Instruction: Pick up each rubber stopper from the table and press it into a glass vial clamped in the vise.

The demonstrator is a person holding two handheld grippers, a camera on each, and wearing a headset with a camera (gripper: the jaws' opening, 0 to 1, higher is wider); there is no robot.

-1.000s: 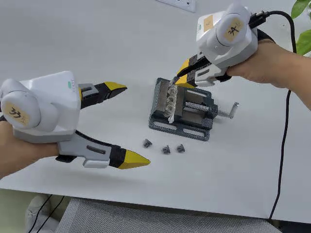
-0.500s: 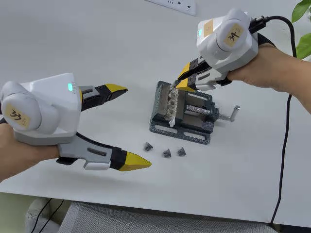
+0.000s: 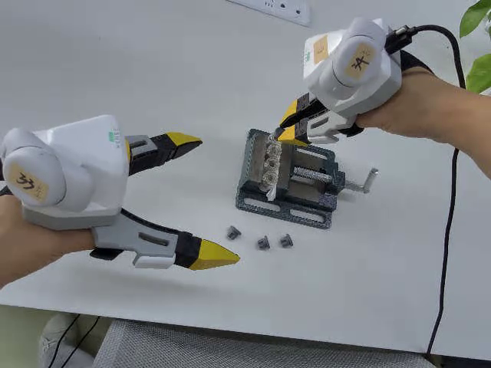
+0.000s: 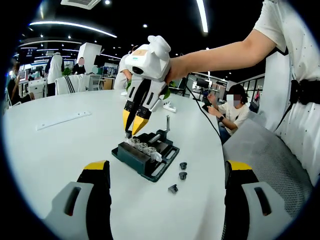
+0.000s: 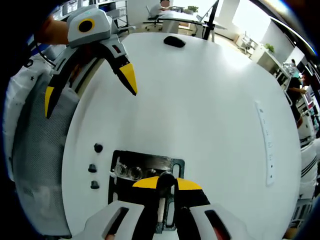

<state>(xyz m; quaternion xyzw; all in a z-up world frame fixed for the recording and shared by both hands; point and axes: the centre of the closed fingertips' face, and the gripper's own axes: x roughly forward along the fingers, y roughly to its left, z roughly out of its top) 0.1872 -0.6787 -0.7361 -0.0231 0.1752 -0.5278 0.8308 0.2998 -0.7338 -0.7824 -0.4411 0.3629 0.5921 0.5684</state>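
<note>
Little has shifted: right gripper [image 3: 286,126] stays clamped on one stopper [image 5: 166,179] above the vise [image 3: 307,202], left gripper [image 3: 218,199] gapes nearby, three stoppers [image 3: 263,242] remain beside it.

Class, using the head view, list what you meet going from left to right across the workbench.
left gripper → vise → crank handle → black cable

Right gripper [image 5: 166,184] pinches a rubber stopper [image 5: 166,178] over the vise [image 5: 150,161].
</note>
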